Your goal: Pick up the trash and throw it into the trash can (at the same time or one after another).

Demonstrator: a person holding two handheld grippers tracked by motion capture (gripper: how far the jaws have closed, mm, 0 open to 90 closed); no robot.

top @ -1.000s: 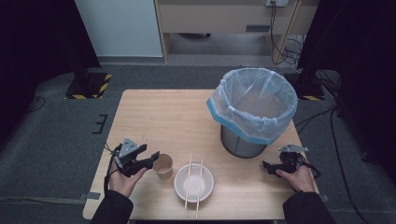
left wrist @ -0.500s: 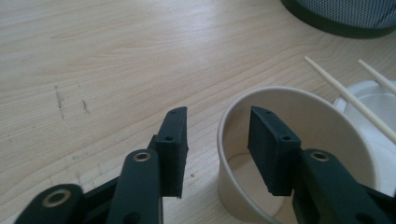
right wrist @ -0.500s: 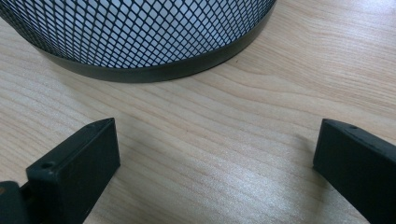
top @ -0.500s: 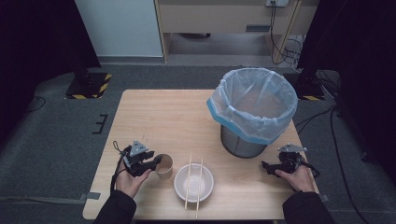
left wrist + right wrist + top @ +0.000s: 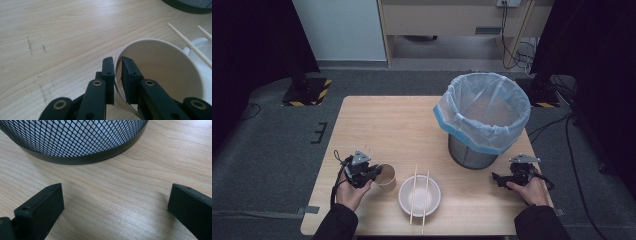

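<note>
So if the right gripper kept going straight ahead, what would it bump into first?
Probably the mesh trash bin. The right gripper has its jaws wide open over bare wooden table, and the bin's black base rim lies just ahead.

Staged recording bay in a lab or studio, not a home or kitchen.

Set around a lone pale wooden table on grey carpet. Beyond the table's far edge, a white panel and a low wooden bench or shelf unit, with cables hanging from a wall socket. Flanking the table's far corners, black stand bases, the left one edged in yellow-and-black hazard tape, and dark curtains on both sides. Left of the table, black tape marks stuck to the floor. On the table's right half, a mesh wastebasket with a plastic liner.
</note>
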